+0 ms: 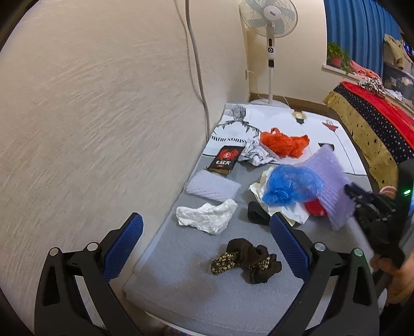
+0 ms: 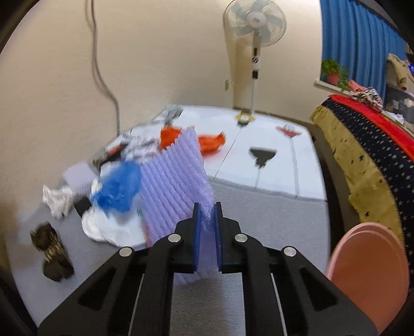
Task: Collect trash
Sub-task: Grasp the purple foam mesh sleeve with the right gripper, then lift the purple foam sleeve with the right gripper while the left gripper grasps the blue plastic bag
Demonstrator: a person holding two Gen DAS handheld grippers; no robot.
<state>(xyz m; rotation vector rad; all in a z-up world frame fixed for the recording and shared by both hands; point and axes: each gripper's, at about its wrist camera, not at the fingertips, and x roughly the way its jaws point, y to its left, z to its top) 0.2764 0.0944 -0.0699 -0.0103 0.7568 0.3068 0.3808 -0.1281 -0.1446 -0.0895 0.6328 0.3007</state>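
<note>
Trash [image 1: 292,186] litters the grey floor mat [image 1: 233,274]; right tongs [image 2: 207,209] clamp a purple foam sheet [image 2: 170,186] lifted above the pile; left tongs [image 1: 207,232] gape empty; best carried gently to the pink bin [image 2: 367,274].

Room had cream textured walls [image 1: 90,116], w/ a grey cable [image 1: 199,77] running down the left one. White pedestal fan [image 1: 270,23] stood in the far corner, its base on the floor by the skirting. Floor was covered by grey mat [image 1: 181,271] near the camera & white printed mat [image 1: 279,121] beyond. At right, bed w/ a red, navy & gold star-print cover [image 1: 372,121]. Blue curtain [image 1: 359,31] hung behind, potted plant [image 1: 336,54] on the sill. Lighting was soft, even.
</note>
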